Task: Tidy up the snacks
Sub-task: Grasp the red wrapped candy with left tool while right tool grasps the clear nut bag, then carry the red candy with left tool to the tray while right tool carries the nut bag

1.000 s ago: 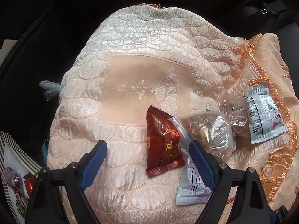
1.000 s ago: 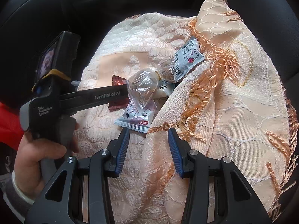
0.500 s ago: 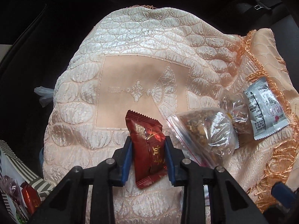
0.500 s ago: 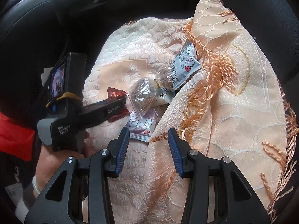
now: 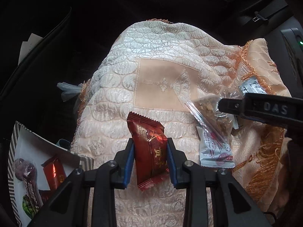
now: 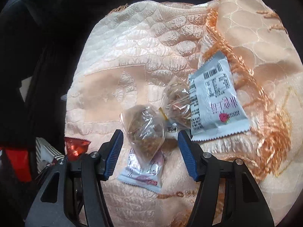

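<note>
My left gripper (image 5: 150,156) is shut on a dark red snack packet (image 5: 149,149) and holds it just above the peach quilted cushion (image 5: 162,71); the packet's tip shows in the right wrist view (image 6: 76,146). My right gripper (image 6: 150,152) is open, its jaws on either side of a clear bag of brown snacks (image 6: 144,132), which also shows in the left wrist view (image 5: 212,111). Under that bag lies a small white packet (image 6: 144,172), also in the left wrist view (image 5: 215,151). A second clear bag (image 6: 177,102) and a grey-white packet (image 6: 215,102) lie to the right.
A striped box (image 5: 17,168) with several snacks inside, among them a red packet (image 5: 54,174), sits at the lower left beside the cushion. An orange-fringed cloth (image 6: 265,66) covers the right side. Dark car seats surround the cushion.
My left gripper closed on the red packet and lifted it a little. My right gripper moved forward and opened wider around the clear bag.
</note>
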Available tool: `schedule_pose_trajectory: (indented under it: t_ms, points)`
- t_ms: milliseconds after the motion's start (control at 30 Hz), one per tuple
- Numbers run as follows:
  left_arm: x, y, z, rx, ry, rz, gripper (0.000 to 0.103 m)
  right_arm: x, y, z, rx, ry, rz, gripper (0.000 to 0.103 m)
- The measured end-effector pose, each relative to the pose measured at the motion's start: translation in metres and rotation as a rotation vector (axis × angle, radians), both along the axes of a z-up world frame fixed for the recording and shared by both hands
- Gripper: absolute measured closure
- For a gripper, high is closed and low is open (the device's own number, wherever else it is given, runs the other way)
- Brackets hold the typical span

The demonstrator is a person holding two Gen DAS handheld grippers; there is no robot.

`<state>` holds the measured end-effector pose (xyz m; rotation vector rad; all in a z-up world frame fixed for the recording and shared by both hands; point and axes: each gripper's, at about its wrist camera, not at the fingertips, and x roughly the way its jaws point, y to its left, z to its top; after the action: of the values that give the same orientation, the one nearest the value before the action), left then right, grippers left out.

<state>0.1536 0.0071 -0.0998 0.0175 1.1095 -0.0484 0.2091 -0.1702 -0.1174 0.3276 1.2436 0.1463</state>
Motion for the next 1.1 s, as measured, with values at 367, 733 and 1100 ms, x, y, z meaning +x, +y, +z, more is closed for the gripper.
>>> schedule_pose_trajectory:
  t_ms: [367,733,1100]
  points:
    - [-0.015,0.01,0.001,0.003,0.001,0.005,0.069,0.022,0.041,-0.022,-0.168,-0.055,0.14,0.068]
    - [-0.042,0.017,0.011,-0.01,-0.027,0.031,0.069,-0.037,0.033,0.023,-0.082,-0.175,0.188,0.076]
    - [-0.089,0.03,0.036,0.053,-0.109,0.043,0.069,-0.123,0.042,0.056,-0.044,-0.278,0.238,0.077]
